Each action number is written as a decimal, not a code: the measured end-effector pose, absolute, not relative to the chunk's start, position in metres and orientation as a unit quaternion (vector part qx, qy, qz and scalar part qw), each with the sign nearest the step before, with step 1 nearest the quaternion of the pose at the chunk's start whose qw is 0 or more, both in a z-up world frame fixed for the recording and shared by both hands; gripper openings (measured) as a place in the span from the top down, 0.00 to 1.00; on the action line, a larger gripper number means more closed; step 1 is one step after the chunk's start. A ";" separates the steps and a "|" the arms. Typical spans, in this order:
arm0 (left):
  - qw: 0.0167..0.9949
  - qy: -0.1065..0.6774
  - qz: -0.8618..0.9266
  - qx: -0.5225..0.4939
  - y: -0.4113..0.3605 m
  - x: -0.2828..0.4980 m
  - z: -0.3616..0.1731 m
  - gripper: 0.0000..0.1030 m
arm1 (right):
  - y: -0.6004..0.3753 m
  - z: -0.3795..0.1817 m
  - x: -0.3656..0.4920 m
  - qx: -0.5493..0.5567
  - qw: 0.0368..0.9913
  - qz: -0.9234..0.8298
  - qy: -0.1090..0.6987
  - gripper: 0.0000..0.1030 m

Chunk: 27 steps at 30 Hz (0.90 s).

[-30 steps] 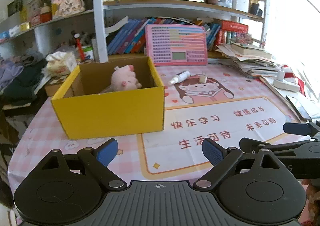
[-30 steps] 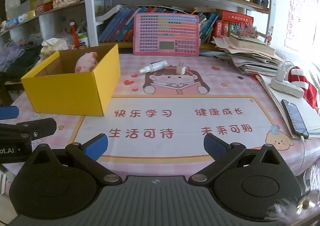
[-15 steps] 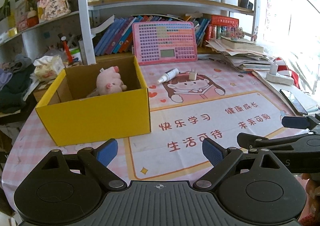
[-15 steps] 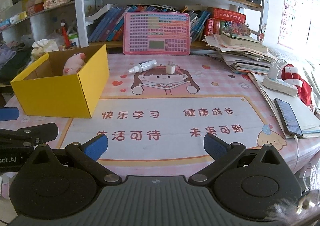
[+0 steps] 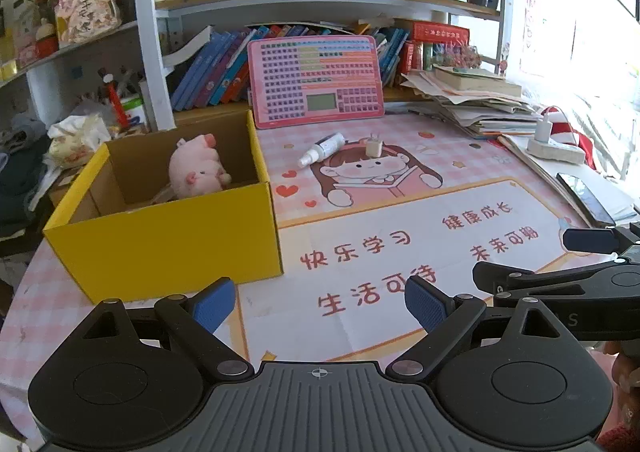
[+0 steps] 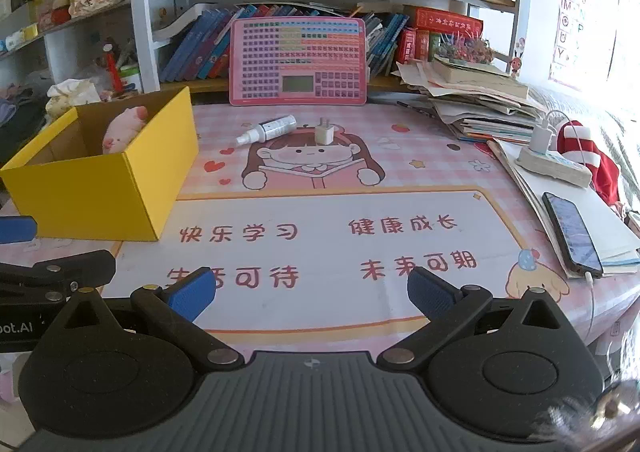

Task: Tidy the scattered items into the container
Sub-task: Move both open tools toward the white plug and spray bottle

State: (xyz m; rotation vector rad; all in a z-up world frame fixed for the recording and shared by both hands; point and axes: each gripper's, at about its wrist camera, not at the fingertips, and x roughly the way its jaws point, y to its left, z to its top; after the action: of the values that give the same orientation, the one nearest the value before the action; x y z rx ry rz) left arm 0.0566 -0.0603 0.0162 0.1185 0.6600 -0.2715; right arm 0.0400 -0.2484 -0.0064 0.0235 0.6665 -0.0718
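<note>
A yellow cardboard box (image 5: pixel 172 240) (image 6: pixel 100 188) stands on the left of the pink mat and holds a pink plush pig (image 5: pixel 196 172) (image 6: pixel 122 128). A small white spray bottle (image 5: pixel 321 149) (image 6: pixel 266 129) lies on the mat behind the box's right side. A white charger plug (image 5: pixel 374 147) (image 6: pixel 324 132) stands just right of the bottle. My left gripper (image 5: pixel 320 302) is open and empty, low over the mat's near edge, in front of the box. My right gripper (image 6: pixel 310 292) is open and empty, near the mat's front edge, well short of the bottle and plug.
A pink calculator board (image 6: pixel 298 62) leans against the bookshelf at the back. A stack of papers and books (image 6: pixel 476 100), a power strip (image 6: pixel 554 164) and a phone (image 6: pixel 572 236) lie at the right. Clutter sits left of the box.
Both grippers have drawn back and shifted, so the box, bottle and plug sit farther left in the left wrist view. The objects on the mat have not moved. Both grippers stay open.
</note>
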 end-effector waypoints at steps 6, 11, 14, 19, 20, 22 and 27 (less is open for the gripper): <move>0.933 0.325 -0.144 0.057 -0.073 0.070 0.013 0.09 | -0.260 -0.009 0.055 0.011 0.942 -0.040 0.332 0.00; 0.930 0.325 -0.160 0.060 -0.087 0.082 0.010 0.09 | -0.272 -0.012 0.069 0.007 0.941 -0.047 0.334 0.00; 0.930 0.319 -0.172 0.057 -0.095 0.088 0.009 0.09 | -0.280 -0.013 0.078 0.005 0.941 -0.048 0.335 0.00; 0.928 0.319 -0.184 0.054 -0.111 0.105 0.006 0.09 | -0.296 -0.016 0.097 0.006 0.938 -0.048 0.342 0.00; 0.928 0.320 -0.184 0.054 -0.114 0.109 0.005 0.09 | -0.299 -0.017 0.101 0.006 0.938 -0.048 0.344 0.00; 0.927 0.322 -0.184 0.055 -0.121 0.118 0.004 0.09 | -0.305 -0.018 0.111 0.007 0.937 -0.047 0.347 0.00; 0.926 0.327 -0.178 0.055 -0.135 0.142 0.000 0.09 | -0.321 -0.021 0.138 0.007 0.934 -0.039 0.354 0.00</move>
State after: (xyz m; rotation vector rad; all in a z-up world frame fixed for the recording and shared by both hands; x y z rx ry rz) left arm 0.1420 -0.1352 0.0003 0.1138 0.6700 -0.3658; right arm 0.1380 -0.3207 -0.0211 0.0151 0.7242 -0.0798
